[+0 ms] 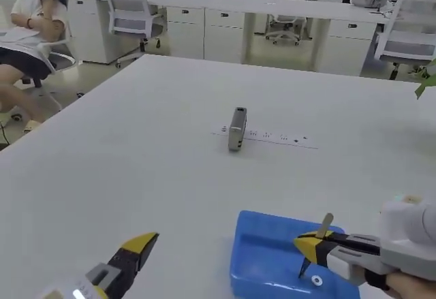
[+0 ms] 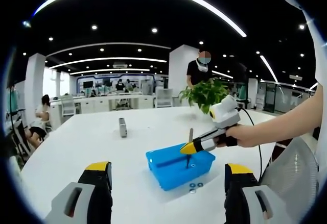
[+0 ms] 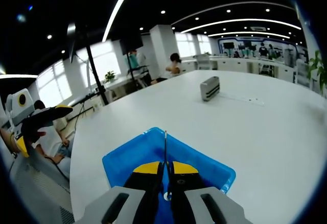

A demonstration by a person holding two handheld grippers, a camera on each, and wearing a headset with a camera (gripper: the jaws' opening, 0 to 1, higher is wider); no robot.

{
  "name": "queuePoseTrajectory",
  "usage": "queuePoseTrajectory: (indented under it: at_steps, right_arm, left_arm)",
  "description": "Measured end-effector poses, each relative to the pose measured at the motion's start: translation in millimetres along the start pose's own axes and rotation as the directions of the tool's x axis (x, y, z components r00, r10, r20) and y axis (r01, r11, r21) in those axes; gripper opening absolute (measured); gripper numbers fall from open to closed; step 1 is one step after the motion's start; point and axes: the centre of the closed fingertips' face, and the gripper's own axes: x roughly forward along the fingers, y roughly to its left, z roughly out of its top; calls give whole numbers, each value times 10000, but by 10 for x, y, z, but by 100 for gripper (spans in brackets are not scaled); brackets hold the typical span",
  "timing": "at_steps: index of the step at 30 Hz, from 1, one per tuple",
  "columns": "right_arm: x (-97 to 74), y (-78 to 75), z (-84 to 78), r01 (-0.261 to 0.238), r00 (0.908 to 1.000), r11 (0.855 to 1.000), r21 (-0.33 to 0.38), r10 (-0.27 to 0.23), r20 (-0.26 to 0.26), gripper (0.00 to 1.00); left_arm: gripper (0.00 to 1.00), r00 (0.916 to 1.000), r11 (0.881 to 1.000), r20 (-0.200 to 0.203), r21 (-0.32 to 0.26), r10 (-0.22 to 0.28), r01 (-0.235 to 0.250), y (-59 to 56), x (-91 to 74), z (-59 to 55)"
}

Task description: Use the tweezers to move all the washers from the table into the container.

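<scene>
Your right gripper (image 3: pixel 164 175) clamps the tweezers (image 3: pixel 165 147), tips down inside the blue container (image 3: pixel 127 157) below its jaws, likely to drop off the washer (image 1: pixel 317 280) lying there. Your left gripper (image 2: pixel 167 168) hangs released, with more washers (image 2: pixel 194 185) ahead of its jaws.

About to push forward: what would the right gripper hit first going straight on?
Probably the far wall of the blue container: the right gripper, shut on the tweezers, points low across it. Height is unclear; it might clear it.
</scene>
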Motion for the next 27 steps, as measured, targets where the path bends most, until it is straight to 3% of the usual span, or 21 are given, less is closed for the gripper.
queuePoseTrajectory:
  at_steps: [13,27]
  right_arm:
    - [39,34,-15,-180,9997,9991,-375,173,-188,3]
    - [-17,76,70,-173,9997,9990,-424,179,155,3]
  left_arm:
    - [92,10000,10000,-40,-10,1,-1,4,0,-12]
    - [92,9999,10000,-95,-29,-65,65,-7,3,-22]
